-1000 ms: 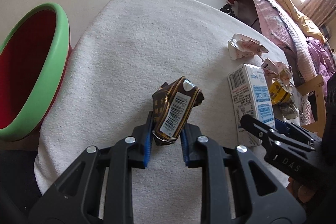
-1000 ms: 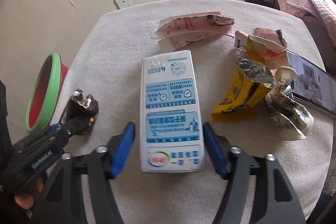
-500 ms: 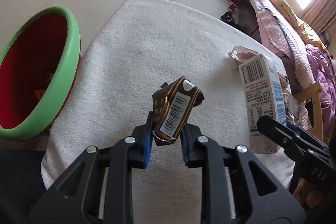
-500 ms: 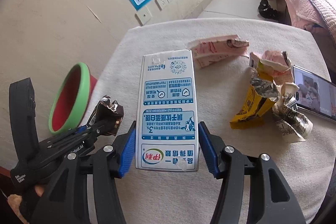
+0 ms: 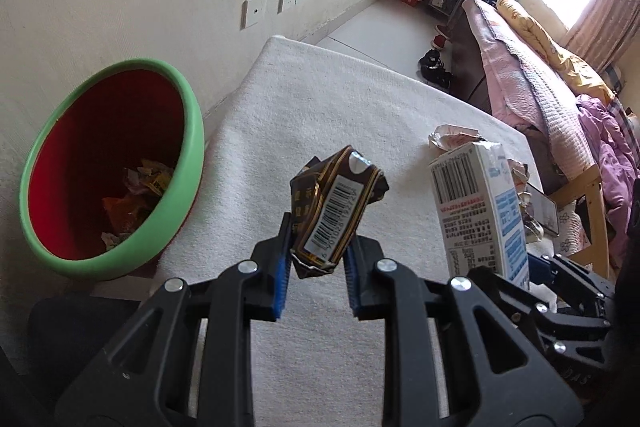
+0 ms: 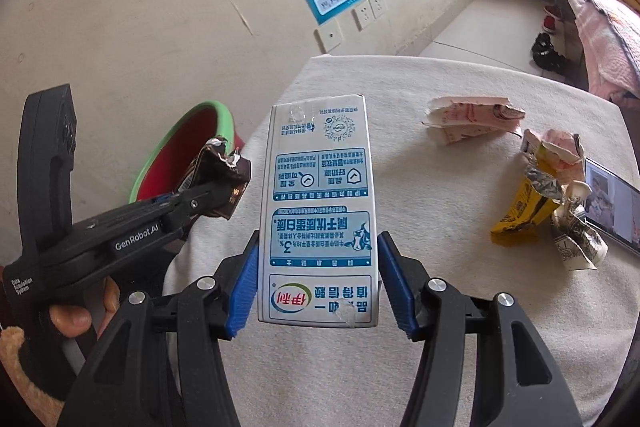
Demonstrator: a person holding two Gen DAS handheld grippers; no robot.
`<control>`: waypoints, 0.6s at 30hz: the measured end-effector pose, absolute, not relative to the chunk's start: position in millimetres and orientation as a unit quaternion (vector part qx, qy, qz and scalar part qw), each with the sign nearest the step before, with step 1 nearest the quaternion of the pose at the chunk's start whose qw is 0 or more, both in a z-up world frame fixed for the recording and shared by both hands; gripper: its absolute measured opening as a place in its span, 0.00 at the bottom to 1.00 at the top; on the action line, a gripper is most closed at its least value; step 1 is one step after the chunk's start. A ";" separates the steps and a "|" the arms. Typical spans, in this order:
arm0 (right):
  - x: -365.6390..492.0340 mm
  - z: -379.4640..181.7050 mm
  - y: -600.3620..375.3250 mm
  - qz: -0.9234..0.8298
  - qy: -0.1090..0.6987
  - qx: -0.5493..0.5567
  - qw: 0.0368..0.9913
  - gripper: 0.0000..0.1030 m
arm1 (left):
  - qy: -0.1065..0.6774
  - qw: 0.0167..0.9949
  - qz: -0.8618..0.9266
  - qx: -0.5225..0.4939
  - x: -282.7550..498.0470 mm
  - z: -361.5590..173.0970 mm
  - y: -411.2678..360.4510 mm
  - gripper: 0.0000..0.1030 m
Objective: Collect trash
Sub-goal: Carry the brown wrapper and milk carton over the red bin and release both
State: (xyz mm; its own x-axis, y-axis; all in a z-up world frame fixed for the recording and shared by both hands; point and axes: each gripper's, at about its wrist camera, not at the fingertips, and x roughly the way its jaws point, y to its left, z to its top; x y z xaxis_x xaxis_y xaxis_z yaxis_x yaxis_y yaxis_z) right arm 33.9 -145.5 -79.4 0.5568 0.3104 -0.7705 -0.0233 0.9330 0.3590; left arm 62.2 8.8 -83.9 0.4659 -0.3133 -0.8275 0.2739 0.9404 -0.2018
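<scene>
The left gripper [image 5: 316, 267] is clamping a crushed brown carton [image 5: 336, 211] between its blue pads, closed down to the carton's width and holding it in the air above the white desk [image 5: 320, 115]. The barcode side is facing the left wrist camera. To the left, beside the desk edge and lower, a bin [image 5: 192, 131] with a green rim and red inside is standing with wrappers lying at its bottom.

The right gripper [image 6: 318, 283] is gripping a white and blue milk carton [image 6: 320, 219] by its two narrow sides, spread wide to fit it, with the carton lifted off the desk and its print facing the camera upside down. In the right wrist view the left gripper is showing at the left with the brown carton sitting in front of the bin.

On the desk to the right are lying a torn pink wrapper [image 6: 472, 119], a yellow packet [image 6: 524, 207], a crumpled foil piece [image 6: 576, 239] and, at the desk's edge, a phone [image 6: 612, 203].
</scene>
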 end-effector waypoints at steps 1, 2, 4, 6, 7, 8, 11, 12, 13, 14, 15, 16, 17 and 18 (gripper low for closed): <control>33.0 -78.0 -143.7 0.098 0.459 0.154 0.869 0.53 | 0.484 0.858 -0.169 -0.020 61.7 -80.7 11.4 0.21; 31.8 -77.3 -142.1 0.100 0.459 0.153 0.870 0.53 | 0.480 0.861 -0.166 -0.022 62.0 -78.0 15.3 0.21; 32.3 -76.8 -138.3 0.102 0.459 0.147 0.870 0.53 | 0.475 0.865 -0.161 -0.025 62.4 -75.2 23.4 0.21; 31.3 -76.8 -136.6 0.104 0.462 0.145 0.869 0.53 | 0.471 0.868 -0.156 -0.031 64.8 -73.5 30.5 0.21; 31.4 -76.3 -135.5 0.105 0.463 0.146 0.868 0.53 | 0.470 0.868 -0.154 -0.034 66.3 -73.2 32.7 0.21; 31.8 -75.5 -133.8 0.107 0.463 0.147 0.868 0.53 | 0.470 0.869 -0.152 -0.036 67.7 -72.8 35.0 0.21; 32.7 -74.2 -128.6 0.112 0.462 0.149 0.867 0.53 | 0.469 0.870 -0.149 -0.044 69.9 -73.1 41.5 0.21; 32.9 -73.9 -126.8 0.113 0.461 0.150 0.867 0.53 | 0.469 0.869 -0.148 -0.046 70.6 -73.1 42.0 0.21; 33.5 -74.3 -123.4 0.116 0.462 0.151 0.866 0.53 | 0.469 0.869 -0.148 -0.049 70.7 -73.7 43.6 0.21; 33.5 -74.8 -120.5 0.118 0.462 0.153 0.865 0.53 | 0.469 0.869 -0.148 -0.052 71.3 -74.3 45.3 0.21; 34.4 -76.5 -116.3 0.122 0.465 0.155 0.863 0.53 | 0.469 0.869 -0.148 -0.054 72.1 -75.0 45.8 0.21; 34.9 -78.0 -113.3 0.125 0.467 0.158 0.861 0.53 | 0.470 0.868 -0.149 -0.057 72.5 -75.6 46.1 0.21; 36.0 -79.8 -109.5 0.130 0.471 0.162 0.858 0.53 | 0.470 0.868 -0.149 -0.060 73.0 -76.5 47.4 0.21; 37.6 -81.9 -105.2 0.135 0.474 0.167 0.854 0.53 | 0.471 0.867 -0.149 -0.062 73.5 -77.1 48.3 0.22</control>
State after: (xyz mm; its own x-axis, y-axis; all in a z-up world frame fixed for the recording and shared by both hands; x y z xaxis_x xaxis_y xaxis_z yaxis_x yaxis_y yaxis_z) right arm 37.6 -105.2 -81.9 0.5146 0.3888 -0.7642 -0.0718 0.9077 0.4134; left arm 73.5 48.3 -77.1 0.5121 -0.3162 -0.7986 0.2001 0.9481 -0.2471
